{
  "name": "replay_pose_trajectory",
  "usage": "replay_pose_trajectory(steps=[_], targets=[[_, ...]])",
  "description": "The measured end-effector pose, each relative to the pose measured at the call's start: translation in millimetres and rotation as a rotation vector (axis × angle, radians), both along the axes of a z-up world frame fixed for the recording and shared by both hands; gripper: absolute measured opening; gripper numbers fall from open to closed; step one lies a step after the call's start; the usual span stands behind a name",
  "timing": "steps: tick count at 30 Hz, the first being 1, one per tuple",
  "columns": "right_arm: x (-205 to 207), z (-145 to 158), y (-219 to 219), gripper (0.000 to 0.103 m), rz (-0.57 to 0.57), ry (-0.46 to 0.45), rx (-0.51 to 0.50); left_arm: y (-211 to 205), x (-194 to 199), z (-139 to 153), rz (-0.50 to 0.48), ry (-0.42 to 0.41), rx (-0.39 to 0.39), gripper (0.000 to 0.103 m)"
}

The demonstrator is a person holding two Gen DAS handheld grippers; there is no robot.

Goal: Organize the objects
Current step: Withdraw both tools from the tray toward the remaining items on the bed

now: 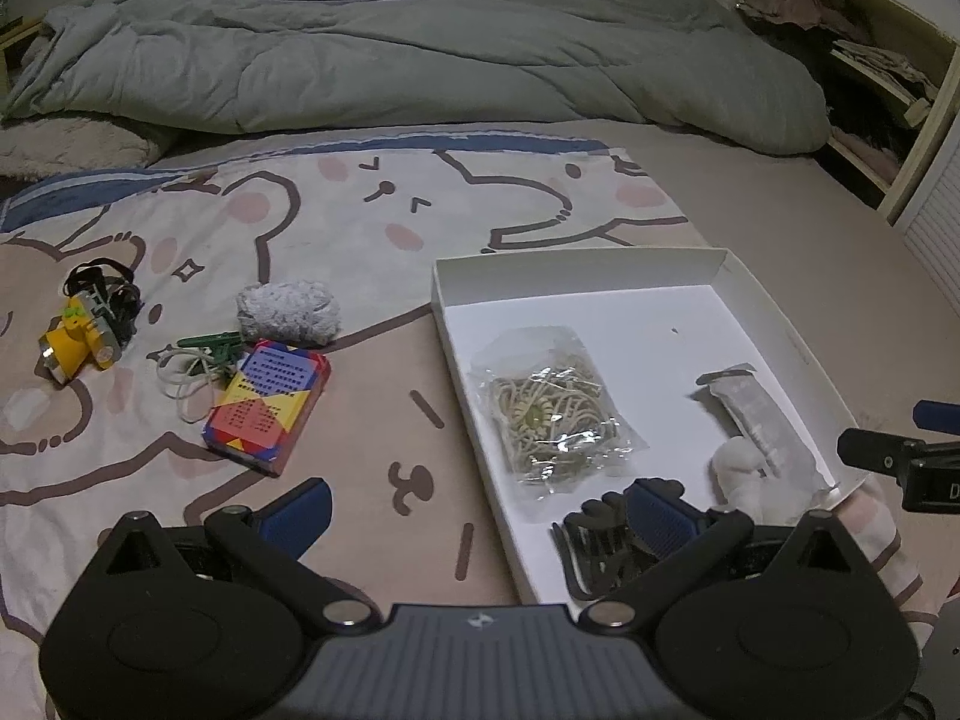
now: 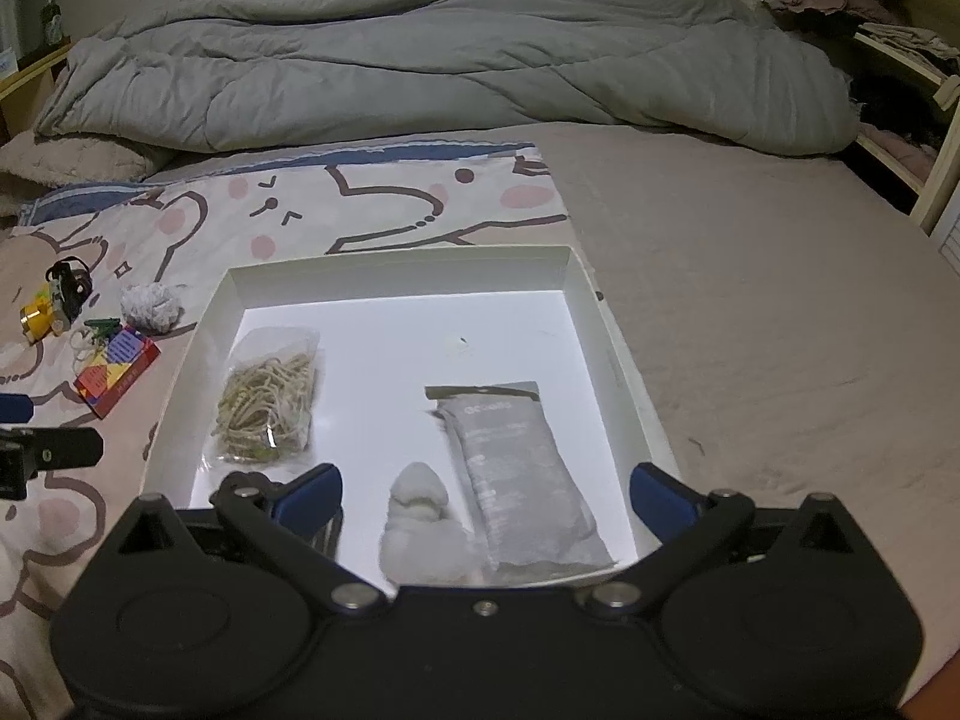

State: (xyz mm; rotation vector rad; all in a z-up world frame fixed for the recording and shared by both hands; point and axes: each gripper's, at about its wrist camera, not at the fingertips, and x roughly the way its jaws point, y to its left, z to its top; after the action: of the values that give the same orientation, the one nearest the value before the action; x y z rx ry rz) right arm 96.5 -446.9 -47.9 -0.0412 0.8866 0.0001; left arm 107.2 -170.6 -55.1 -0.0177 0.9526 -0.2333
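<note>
Both sets of fingers (image 1: 480, 510) (image 2: 486, 495) spread wide, holding nothing, over the white box (image 2: 600, 312). The colourful card box (image 1: 267, 408) lies on the bed: light, stiff; pinch its long sides.

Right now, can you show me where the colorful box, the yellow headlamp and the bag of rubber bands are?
colorful box (image 1: 267, 407): left wrist view, middle of its printed top.
yellow headlamp (image 1: 75, 345): left wrist view, its yellow body.
bag of rubber bands (image 2: 267, 399): right wrist view, middle of the clear bag.
</note>
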Motion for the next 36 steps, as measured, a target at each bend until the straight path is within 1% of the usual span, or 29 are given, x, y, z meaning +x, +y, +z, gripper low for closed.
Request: replay_pose_trajectory(steps=[6, 13, 21, 28, 36], targets=[[5, 3, 15, 0.103, 0.024, -0.006, -0.007, 19, 0, 6, 0.027, -0.012, 0.000, 0.103], [14, 5, 44, 0.103, 0.073, -0.009, -0.003, 54, -1, 13, 0.074, -0.022, 0.006, 0.103], [26, 11, 88, 0.103, 0.143, -0.024, -0.002, 97, -6, 24, 0.110, -0.029, -0.006, 0.103], [33, 19, 133, 0.103, 0.229, -0.048, 0.018, 131, -14, 27, 0.146, -0.051, 0.033, 0.103], [39, 22, 179, 0.103, 0.303, -0.057, 0.026, 162, -22, 31, 0.173, -0.068, 0.046, 0.103]])
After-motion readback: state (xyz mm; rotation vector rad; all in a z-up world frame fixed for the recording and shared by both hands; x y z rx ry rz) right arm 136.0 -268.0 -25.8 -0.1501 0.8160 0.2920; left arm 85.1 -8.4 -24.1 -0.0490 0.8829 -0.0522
